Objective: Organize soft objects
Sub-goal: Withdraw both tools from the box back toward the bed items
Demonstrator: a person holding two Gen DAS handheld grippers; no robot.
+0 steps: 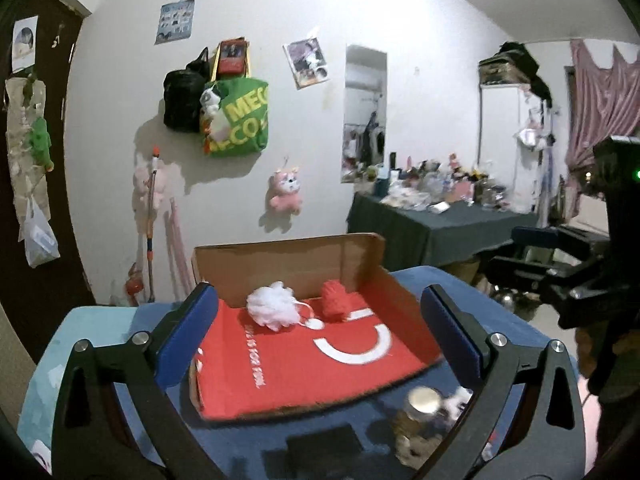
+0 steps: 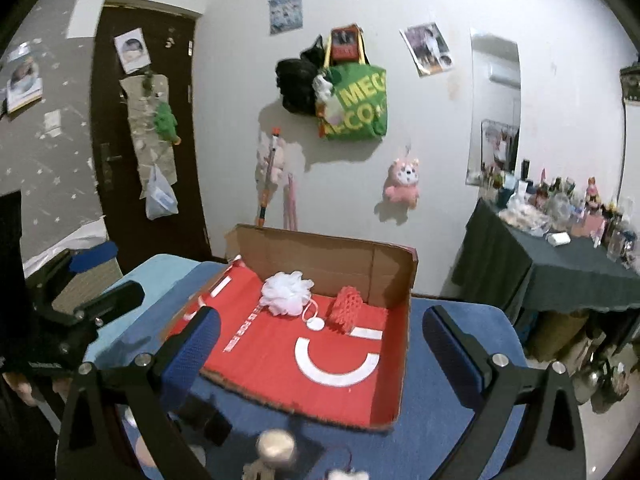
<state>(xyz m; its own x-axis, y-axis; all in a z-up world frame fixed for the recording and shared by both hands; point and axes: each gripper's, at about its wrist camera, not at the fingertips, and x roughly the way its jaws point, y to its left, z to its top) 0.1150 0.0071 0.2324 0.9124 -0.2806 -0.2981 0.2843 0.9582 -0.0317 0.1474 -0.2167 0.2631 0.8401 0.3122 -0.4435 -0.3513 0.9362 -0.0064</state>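
An open cardboard box with a red inside [image 1: 304, 376] [image 2: 320, 396] lies on a blue-covered table. In it, near the back wall, sit a white mesh bath pouf [image 1: 273, 311] [image 2: 286, 293] and a red foam-net sleeve [image 1: 334, 300] [image 2: 346, 309]. My left gripper [image 1: 320, 340] is open and empty, held in front of the box. My right gripper [image 2: 320, 350] is open and empty too, also before the box. A blurred soft toy with a pale round head [image 1: 424, 408] [image 2: 276, 450] lies on the table near the front edge.
The right gripper's body shows at the right of the left wrist view [image 1: 580, 276]; the left one shows at the left of the right wrist view [image 2: 68, 312]. A dark-clothed table [image 1: 440, 224] [image 2: 560, 272] crowded with bottles stands at right. Bags and plush toys hang on the wall.
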